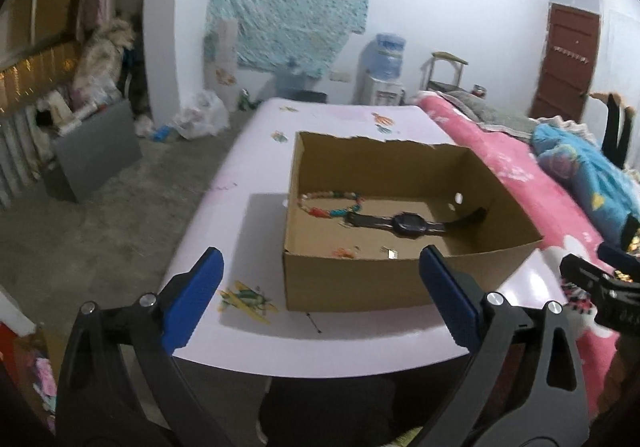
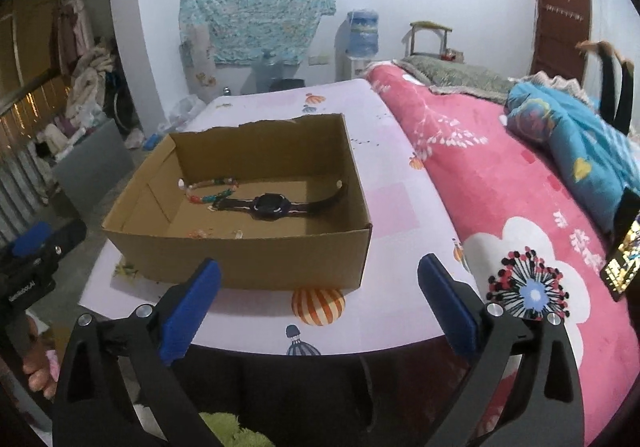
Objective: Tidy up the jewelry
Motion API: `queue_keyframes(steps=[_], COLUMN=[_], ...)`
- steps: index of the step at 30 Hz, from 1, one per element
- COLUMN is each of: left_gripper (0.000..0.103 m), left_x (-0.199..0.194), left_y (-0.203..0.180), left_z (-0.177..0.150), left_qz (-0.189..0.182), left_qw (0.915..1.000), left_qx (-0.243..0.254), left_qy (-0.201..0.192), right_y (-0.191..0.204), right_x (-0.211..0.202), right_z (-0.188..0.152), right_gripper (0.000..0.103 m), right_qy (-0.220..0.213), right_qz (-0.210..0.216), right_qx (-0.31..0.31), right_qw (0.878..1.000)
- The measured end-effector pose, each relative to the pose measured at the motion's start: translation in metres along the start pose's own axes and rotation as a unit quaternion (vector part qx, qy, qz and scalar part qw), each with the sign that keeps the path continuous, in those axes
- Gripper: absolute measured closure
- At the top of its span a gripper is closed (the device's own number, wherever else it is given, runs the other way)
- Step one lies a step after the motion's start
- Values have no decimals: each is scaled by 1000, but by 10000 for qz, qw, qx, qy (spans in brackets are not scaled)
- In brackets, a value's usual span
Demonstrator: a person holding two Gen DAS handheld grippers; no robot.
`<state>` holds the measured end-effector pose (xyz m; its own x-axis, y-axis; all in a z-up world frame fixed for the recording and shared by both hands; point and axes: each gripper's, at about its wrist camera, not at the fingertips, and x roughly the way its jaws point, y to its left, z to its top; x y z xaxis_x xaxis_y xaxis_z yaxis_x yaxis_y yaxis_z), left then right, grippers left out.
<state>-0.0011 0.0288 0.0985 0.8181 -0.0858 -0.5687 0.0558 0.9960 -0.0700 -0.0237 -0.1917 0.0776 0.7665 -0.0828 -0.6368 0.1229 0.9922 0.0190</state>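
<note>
The cardboard box [image 1: 400, 279] is seen ahead of and below both claws, standing on the pale patterned surface [image 1: 248, 335]. Inside it a black watch [image 1: 404, 224] is laid flat on the floor of the box, its long axis running across the box from side wall to side wall, one strap end climbing slightly against the wall with the small hole. A beaded bracelet [image 1: 332, 205] is looped just beside the watch's other strap end, apparently touching it. A few small pieces, too blurred to name, are glimpsed near the front wall.

The left claw [image 1: 320, 297] is held spread wide with nothing between its blue pads; the right claw [image 2: 320, 303] is likewise spread and empty. Both are kept back from the box, over the near edge of the surface, and neither is judged clearly nearer to the jewelry.

The front wall of the box stands between each claw and the contents, so any reach is judged to need an approach from above, over the rim. The torn back wall rises higher. Open room is left on the surface to either side of the box; the pink bed [image 2: 520, 207] adjoins it on the right.
</note>
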Motion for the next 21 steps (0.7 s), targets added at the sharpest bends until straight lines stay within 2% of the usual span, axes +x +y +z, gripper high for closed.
queue_keyframes(steps=[2,4,7,10,14,21], left_gripper=[8,8,8,8,8,8], left_x=[2,5,12,19,28,34], left_y=[-3,-3,0,4,1,-6], left_z=[0,-1,-4,-8,-10,-16], left_qz=[189,109,-60,23,262,325], left_qw=[9998,9997,9987,9967,9951,9925], left_qx=[51,36,-168,-404,-289,-144], left_qy=[96,216,480,700,912,1171], right_y=[8,16,21,23,27,27], right_x=[-1,0,9,18,26,36], right_z=[-3,-3,-2,-1,-2,-5], right_gripper=[7,7,7,7,7,7], right_qy=[-56,-43,203,392,557,826], right_qz=[-72,-47,-75,85,57,125], right_qx=[-122,-233,-185,-63,-51,27], right_qw=[9999,9997,9996,9992,9984,9965])
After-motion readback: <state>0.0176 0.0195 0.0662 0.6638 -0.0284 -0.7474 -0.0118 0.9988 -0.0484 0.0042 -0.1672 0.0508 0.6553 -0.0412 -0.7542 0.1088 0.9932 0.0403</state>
